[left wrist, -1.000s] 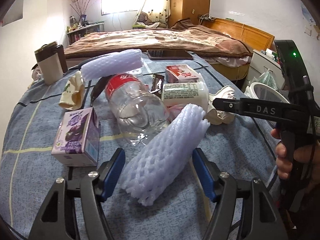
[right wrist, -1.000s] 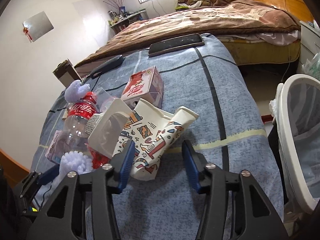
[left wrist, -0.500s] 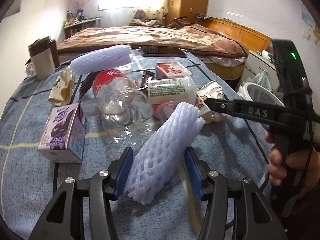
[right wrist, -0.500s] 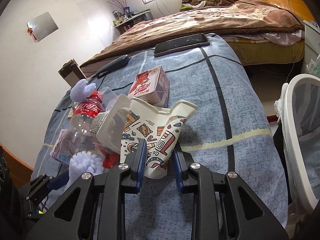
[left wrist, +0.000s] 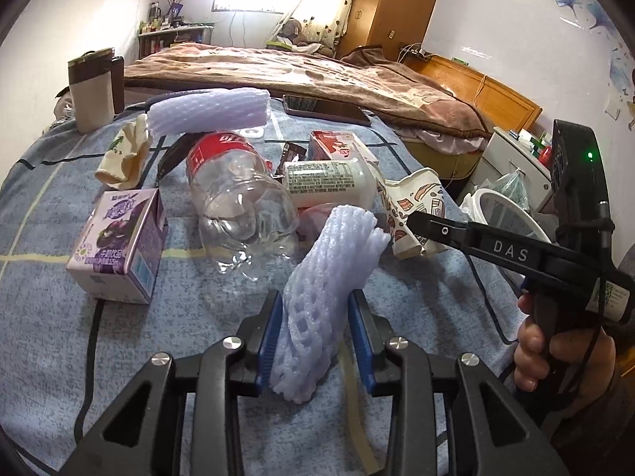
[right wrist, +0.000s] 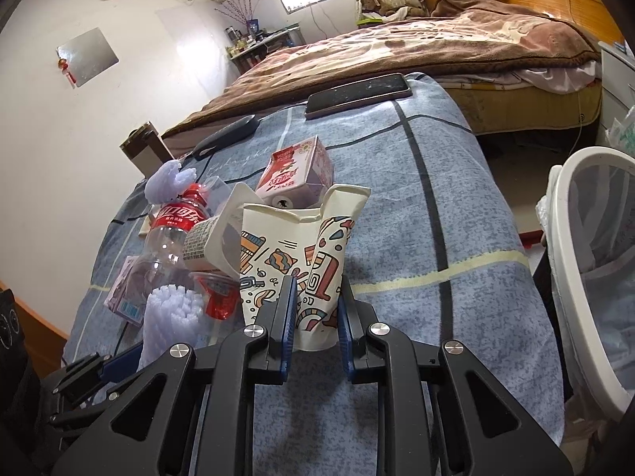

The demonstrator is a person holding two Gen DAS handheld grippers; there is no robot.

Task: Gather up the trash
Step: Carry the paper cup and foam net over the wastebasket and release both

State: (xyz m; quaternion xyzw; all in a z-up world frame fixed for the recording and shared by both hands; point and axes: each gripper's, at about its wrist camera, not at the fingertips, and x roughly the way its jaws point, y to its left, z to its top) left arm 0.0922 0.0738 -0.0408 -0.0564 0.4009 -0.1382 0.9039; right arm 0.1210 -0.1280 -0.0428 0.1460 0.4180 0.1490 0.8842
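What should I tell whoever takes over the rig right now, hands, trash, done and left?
Left gripper: jaws just closed, pinching the foam net sleeve.
Right gripper: jaws just closed on the crushed paper cup.
White bin stands off the table's right edge.
Done: both pieces gripped, neither binned.
Left on the cloth: plastic bottle, purple carton, red carton, second foam sleeve, white tub.

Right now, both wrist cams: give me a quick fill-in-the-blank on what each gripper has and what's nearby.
1. The left gripper is shut on a lilac foam ____.
2. The right gripper is shut on a crushed, patterned paper ____.
3. The label on the clear plastic bottle is ____.
4. The phone lies on the blue ____.

Missing: net; cup; red; blanket
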